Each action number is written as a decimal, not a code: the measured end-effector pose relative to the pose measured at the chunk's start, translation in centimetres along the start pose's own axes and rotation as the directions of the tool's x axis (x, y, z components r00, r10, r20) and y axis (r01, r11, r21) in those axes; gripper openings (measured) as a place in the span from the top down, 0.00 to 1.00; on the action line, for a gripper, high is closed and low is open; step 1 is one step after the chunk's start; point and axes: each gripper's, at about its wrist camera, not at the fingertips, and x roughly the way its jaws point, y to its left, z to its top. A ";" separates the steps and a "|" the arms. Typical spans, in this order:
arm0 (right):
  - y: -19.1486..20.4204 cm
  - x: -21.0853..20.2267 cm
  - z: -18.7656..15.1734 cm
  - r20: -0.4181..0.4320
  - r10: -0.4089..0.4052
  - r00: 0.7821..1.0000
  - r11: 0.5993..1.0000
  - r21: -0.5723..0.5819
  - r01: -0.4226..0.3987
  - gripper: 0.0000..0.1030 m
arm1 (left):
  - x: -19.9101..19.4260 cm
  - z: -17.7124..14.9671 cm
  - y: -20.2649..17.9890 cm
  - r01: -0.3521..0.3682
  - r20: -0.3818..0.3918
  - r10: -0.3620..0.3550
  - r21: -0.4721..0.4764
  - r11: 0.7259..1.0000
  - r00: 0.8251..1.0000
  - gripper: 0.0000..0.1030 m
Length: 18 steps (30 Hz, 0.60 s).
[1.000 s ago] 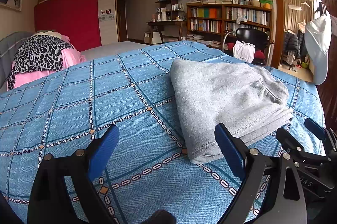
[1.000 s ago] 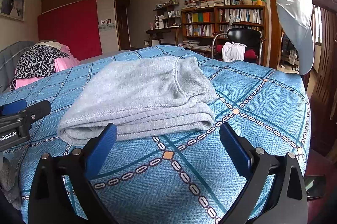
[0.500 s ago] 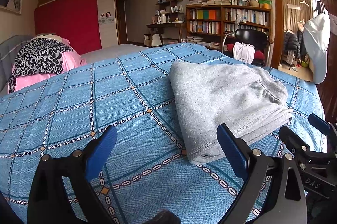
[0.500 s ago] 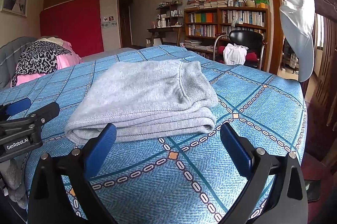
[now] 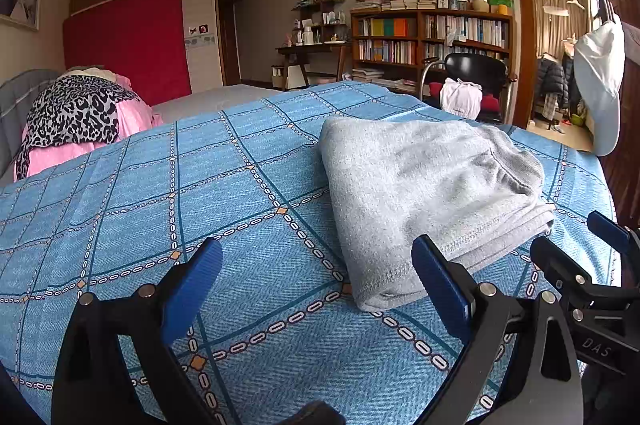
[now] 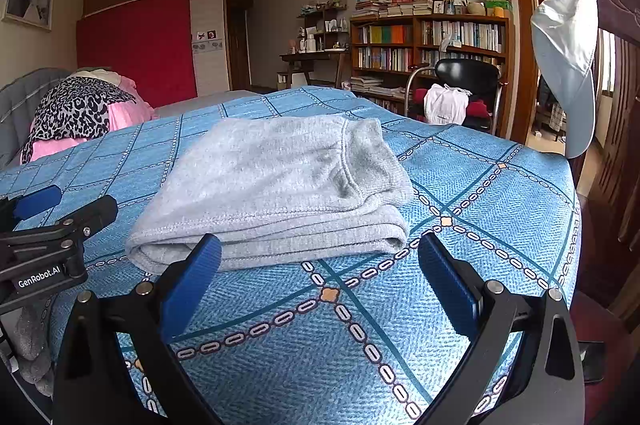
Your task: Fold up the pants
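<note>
A: Where are the grey pants [image 6: 276, 181]?

B: Folded into a flat bundle on the blue checked bedspread [image 5: 160, 209], toward its edge nearest the bookshelf [image 6: 432, 45].

A: And the tools?

B: The left gripper [image 5: 316, 285] and right gripper [image 6: 320, 277] both gape wide, empty, just short of the pants.

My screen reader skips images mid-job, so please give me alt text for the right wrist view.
Folded grey pants lie on a blue patterned bedspread, just beyond the open, empty right gripper. The left gripper enters at the left edge; a bookshelf and black chair stand behind.
</note>
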 end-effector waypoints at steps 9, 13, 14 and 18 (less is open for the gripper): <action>0.1 -0.4 0.2 0.002 0.003 1.000 1.000 -0.001 -0.003 0.03 | 0.0 -0.1 -0.1 0.000 -0.002 0.000 0.002 1.000 1.000 0.08; 0.2 -0.4 0.4 0.000 0.005 1.000 1.000 -0.001 -0.005 0.03 | 0.1 -0.1 -0.1 0.000 -0.002 0.000 0.003 1.000 1.000 0.08; 0.2 -0.3 0.4 0.000 0.005 1.000 1.000 -0.002 -0.005 0.03 | 0.1 -0.1 -0.2 0.000 -0.003 0.000 0.004 1.000 1.000 0.08; 0.2 -0.4 0.4 0.001 0.005 1.000 1.000 -0.003 -0.005 0.03 | 0.2 -0.2 -0.2 0.001 -0.003 -0.001 0.006 1.000 1.000 0.08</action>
